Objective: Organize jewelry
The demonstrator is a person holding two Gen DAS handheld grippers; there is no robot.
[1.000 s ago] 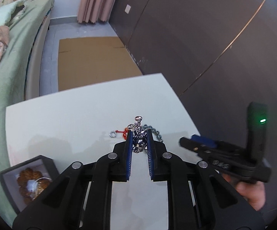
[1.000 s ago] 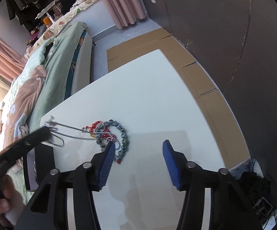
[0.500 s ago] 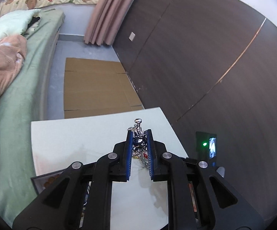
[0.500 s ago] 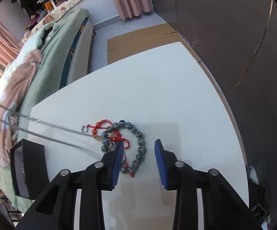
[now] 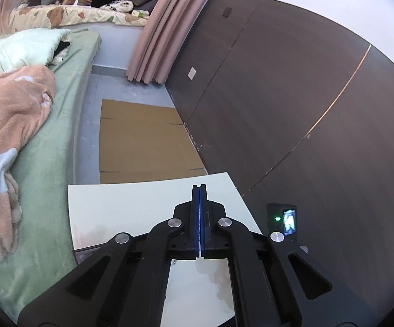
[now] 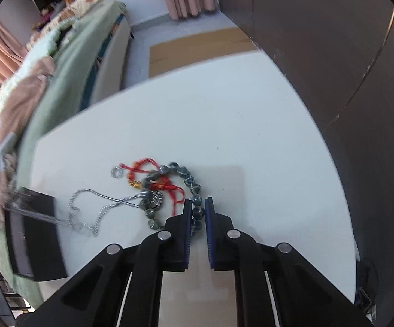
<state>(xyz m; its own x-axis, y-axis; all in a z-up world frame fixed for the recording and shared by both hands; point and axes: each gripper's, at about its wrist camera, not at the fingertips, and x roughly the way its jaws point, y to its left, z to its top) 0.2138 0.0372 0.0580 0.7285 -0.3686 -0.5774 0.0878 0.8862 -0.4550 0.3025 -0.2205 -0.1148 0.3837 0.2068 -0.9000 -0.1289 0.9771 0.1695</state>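
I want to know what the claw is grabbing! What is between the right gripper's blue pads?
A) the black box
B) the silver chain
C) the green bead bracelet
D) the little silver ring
C: the right gripper is closing with the green bead bracelet between its pads.

Green bead bracelet (image 6: 194, 190), red cord (image 6: 167, 186), silver chain (image 6: 99, 212) tangled on table.

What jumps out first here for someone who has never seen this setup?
Probably the tangle of jewelry on the white table: a dark green bead bracelet knotted with a red cord, and a silver chain trailing left toward a black box. The right gripper is closing its blue pads around the beads. The left gripper is shut, empty, above the table's far edge.
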